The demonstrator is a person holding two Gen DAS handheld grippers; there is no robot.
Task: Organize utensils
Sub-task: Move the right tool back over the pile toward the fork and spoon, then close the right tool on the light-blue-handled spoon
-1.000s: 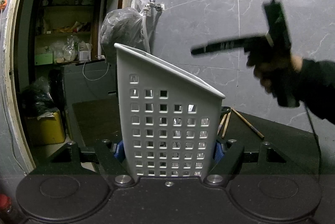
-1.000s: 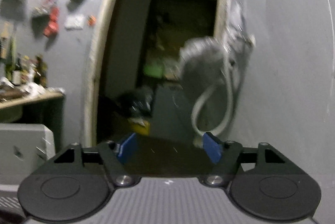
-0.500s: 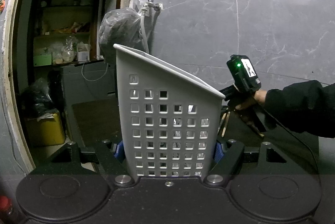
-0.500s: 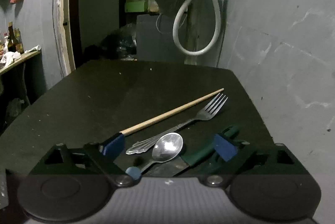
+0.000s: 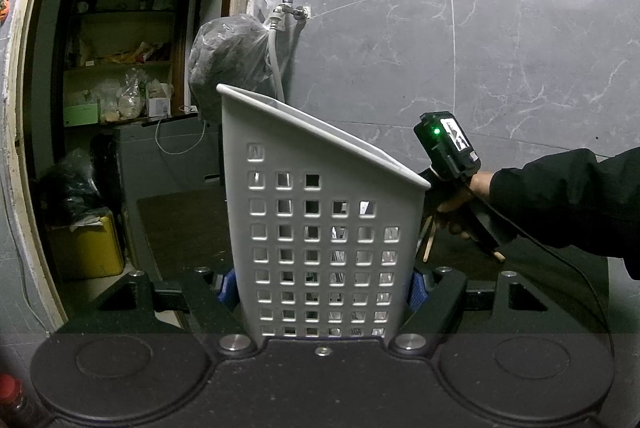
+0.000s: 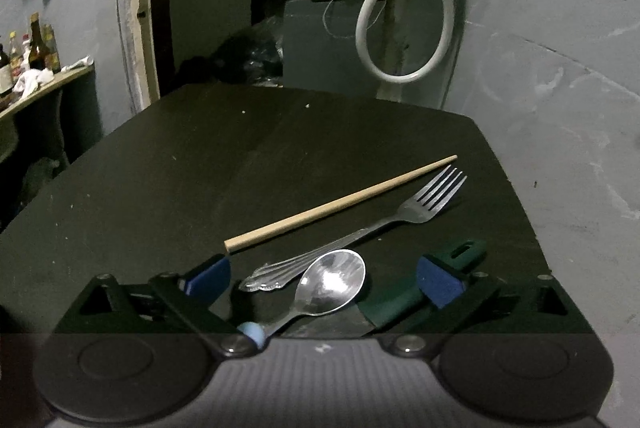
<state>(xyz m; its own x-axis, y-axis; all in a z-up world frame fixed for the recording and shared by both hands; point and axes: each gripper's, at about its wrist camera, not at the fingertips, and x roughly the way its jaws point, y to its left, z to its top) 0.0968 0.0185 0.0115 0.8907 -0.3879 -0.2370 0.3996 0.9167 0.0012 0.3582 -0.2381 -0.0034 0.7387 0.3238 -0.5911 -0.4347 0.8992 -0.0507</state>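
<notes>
The utensils lie in a loose bunch on the dark tabletop [image 6: 200,167], right under my right hand-held gripper [image 6: 324,280]: a spoon [image 6: 332,284] nearest me with its bowl up, a fork [image 6: 360,232] slanting away just behind it, a single wooden chopstick [image 6: 340,203] beyond that, and a green-handled tool [image 6: 400,300] off to the right. My right jaws have just been opening and now stand wide, their blue pads [image 6: 438,286] either side of the spoon and the fork handle, pressing on nothing. My left hand-held gripper [image 5: 320,284] is clenched on the white perforated caddy [image 5: 320,228], holding it upright.

So I judge this the pick-up step for the next piece, likely the spoon. It calls for dropping a little lower, centring on one handle only, and closing without snagging the fork, which seems to touch or overlap it. Then up and across into the caddy's open, slanted top.

Some things I cannot make out: the green tool's blade end vanishes under my gripper body, so I can't name it; the spoon's handle tip is cut off there too. Through the caddy holes something metallic glints, too small to identify.
</notes>
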